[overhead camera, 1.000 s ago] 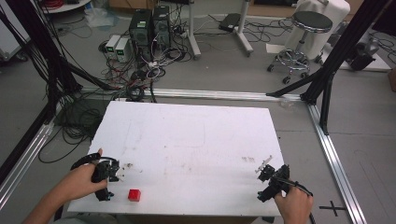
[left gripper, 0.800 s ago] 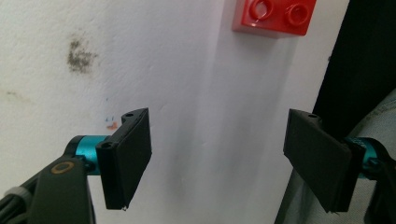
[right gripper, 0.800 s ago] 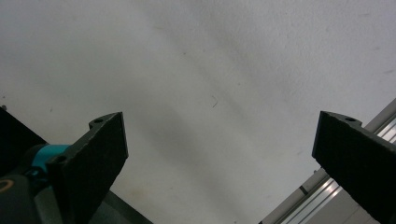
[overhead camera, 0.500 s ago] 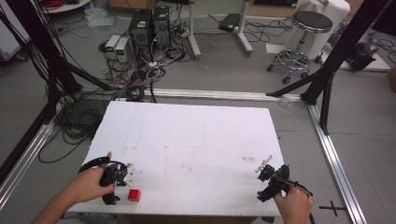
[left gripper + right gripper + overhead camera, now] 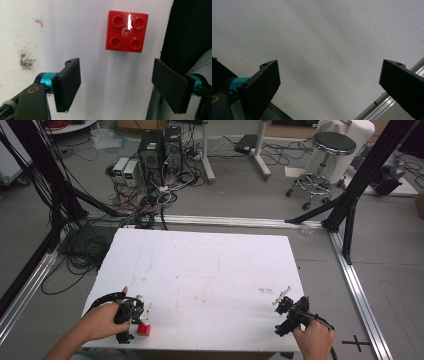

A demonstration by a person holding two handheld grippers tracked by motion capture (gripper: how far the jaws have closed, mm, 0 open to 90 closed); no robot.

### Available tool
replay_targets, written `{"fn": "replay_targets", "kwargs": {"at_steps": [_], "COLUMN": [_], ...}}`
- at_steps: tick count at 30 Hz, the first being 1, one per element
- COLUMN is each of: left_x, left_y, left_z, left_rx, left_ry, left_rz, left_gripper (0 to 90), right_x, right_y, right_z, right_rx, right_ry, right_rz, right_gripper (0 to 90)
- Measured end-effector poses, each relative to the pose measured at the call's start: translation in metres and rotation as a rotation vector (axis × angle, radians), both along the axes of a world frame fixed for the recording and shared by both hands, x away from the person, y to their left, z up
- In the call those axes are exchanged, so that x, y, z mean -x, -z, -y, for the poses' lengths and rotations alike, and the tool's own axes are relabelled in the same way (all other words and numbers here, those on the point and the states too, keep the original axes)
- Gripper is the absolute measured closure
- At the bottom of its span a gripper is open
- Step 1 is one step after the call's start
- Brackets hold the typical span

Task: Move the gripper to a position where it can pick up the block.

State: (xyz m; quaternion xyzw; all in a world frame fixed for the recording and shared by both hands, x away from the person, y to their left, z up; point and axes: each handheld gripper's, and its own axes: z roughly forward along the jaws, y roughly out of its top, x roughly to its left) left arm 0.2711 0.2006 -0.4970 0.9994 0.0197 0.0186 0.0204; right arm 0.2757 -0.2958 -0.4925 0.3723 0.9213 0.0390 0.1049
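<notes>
Hovering my left gripper (image 5: 116, 85), jaws open, above the small red four-stud plastic brick (image 5: 126, 31) on the white bench (image 5: 210, 270), I had grasped nothing yet; right gripper (image 5: 329, 87) open, idle.

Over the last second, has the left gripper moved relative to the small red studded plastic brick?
Yes. The left gripper has slid rightward along the white table's near edge and now sits right beside the small red studded plastic brick, jaws open.
</notes>
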Motion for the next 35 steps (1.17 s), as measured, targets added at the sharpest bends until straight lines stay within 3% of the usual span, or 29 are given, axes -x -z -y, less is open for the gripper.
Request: {"fn": "replay_targets", "kwargs": {"at_steps": [16,21,35], "left_x": [0.004,0.005,0.005], "left_y": [0.008,0.014,0.016], "left_z": [0.02,0.025,0.026], "left_rx": [0.025,0.015,0.007], "left_ry": [0.024,0.029,0.038], "left_rz": [0.002,0.002,-0.008], "left_gripper": [23.7,23.8,23.8], "right_x": [-0.001,-0.001,-0.001], "right_y": [0.002,0.002,0.001], "right_z": [0.0,0.0,0.0], "right_rx": [-0.003,-0.003,-0.005], "right_ry": [-0.008,-0.005,-0.002], "right_rz": [-0.007,-0.006,-0.007], "right_gripper": [2.5,2.5,2.5]}}
